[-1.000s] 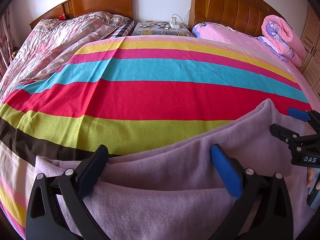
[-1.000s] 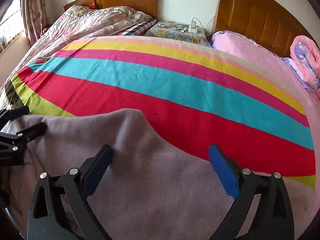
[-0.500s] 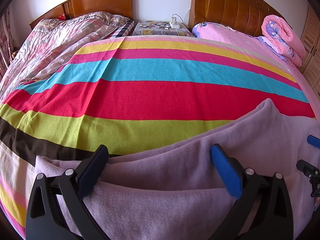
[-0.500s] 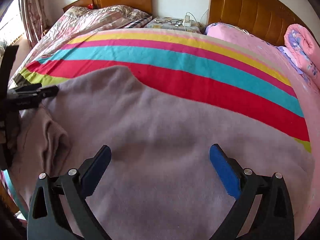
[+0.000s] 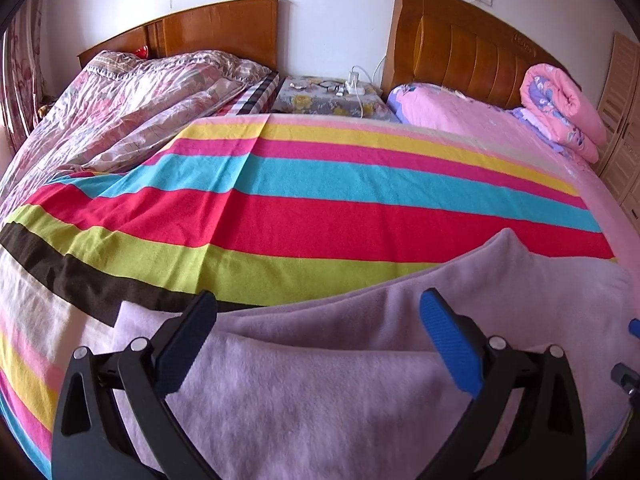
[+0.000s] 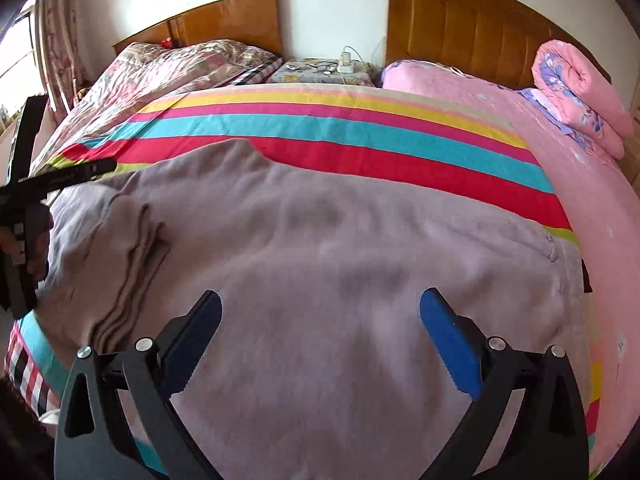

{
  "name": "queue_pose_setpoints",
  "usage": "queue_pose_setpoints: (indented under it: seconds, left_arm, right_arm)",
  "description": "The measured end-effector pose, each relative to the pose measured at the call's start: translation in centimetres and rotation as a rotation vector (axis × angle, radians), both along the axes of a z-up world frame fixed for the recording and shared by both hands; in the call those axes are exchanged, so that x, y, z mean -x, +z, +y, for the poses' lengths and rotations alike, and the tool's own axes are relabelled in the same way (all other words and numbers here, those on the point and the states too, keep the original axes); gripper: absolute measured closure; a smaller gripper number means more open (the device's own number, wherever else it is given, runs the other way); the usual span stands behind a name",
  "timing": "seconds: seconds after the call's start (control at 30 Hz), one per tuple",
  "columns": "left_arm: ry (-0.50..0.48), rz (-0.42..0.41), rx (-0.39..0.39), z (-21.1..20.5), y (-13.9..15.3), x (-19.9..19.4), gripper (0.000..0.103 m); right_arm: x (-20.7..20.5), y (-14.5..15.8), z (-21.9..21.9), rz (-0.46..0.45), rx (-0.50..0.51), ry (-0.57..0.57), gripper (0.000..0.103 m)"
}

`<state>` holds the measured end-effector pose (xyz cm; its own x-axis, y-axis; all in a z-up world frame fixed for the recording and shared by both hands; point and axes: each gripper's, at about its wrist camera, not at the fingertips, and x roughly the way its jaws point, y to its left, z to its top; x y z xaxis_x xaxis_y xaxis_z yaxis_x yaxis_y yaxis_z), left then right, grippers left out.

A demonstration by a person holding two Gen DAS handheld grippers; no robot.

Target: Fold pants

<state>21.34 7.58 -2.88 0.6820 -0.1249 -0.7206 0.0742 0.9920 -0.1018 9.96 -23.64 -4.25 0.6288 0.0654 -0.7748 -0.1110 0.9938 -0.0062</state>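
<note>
The lilac knit pants (image 5: 320, 392) lie on the striped blanket (image 5: 320, 224) at the bed's near edge, with one layer folded over another. In the right wrist view the pants (image 6: 340, 280) spread wide, with ribbed folds (image 6: 132, 264) bunched at the left. My left gripper (image 5: 316, 340) is open and empty just above the pants. My right gripper (image 6: 320, 336) is open and empty above the pants' middle. The left gripper's body shows at the left edge of the right wrist view (image 6: 24, 200).
A floral quilt (image 5: 120, 120) covers the far left bed. A nightstand (image 5: 328, 96) with a charger stands between two wooden headboards. A rolled pink duvet (image 5: 560, 108) lies on the pink bed at the far right. A wardrobe (image 5: 624, 120) stands at the right edge.
My right gripper has pulled back and up, so its view now takes in the whole pants; it has almost left the left wrist view. The left gripper has risen slightly.
</note>
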Motion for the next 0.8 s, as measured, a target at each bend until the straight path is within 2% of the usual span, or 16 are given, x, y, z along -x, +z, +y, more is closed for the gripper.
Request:
queue_pose_setpoints:
  seconds: [0.07, 0.17, 0.33, 0.4, 0.47, 0.57, 0.6, 0.7, 0.8]
  left_arm:
    - [-0.065, -0.06, 0.025, 0.1, 2.1, 3.1, 0.002]
    - [-0.116, -0.106, -0.045, 0.4, 2.8, 7.9, 0.002]
    - [-0.102, -0.025, -0.11, 2.1, -0.8, 13.3, 0.001]
    - [-0.058, 0.024, -0.109, 3.1, -2.5, 13.7, 0.002]
    - [-0.034, 0.042, -0.148, 3.8, -4.2, 13.9, 0.001]
    - [-0.051, 0.005, -0.159, 4.0, -4.7, 14.6, 0.001]
    - [-0.054, 0.016, -0.161, 4.0, -4.6, 14.5, 0.001]
    - [-0.052, 0.057, -0.196, 3.5, -3.6, 14.1, 0.002]
    - [-0.093, -0.003, -0.205, 2.2, -0.8, 14.2, 0.001]
  right_arm:
    - [2.3, 0.2, 0.9, -0.005, -0.013, 0.036, 0.006]
    - [5.3, -0.6, 1.9, 0.0, -0.061, 0.072, 0.006]
    - [6.9, -2.2, 4.9, 0.015, -0.097, 0.125, 0.006]
    - [6.8, -2.0, 6.1, 0.001, -0.077, 0.144, 0.006]
    - [6.8, -2.3, 7.3, 0.002, -0.055, 0.179, 0.006]
    - [6.7, -3.8, 7.7, 0.027, 0.014, 0.198, 0.006]
    - [7.1, -3.9, 7.4, 0.003, 0.019, 0.214, 0.006]
    - [7.9, -3.8, 5.3, 0.014, 0.005, 0.192, 0.006]
    - [9.3, -2.6, 1.8, -0.008, -0.032, 0.113, 0.006]
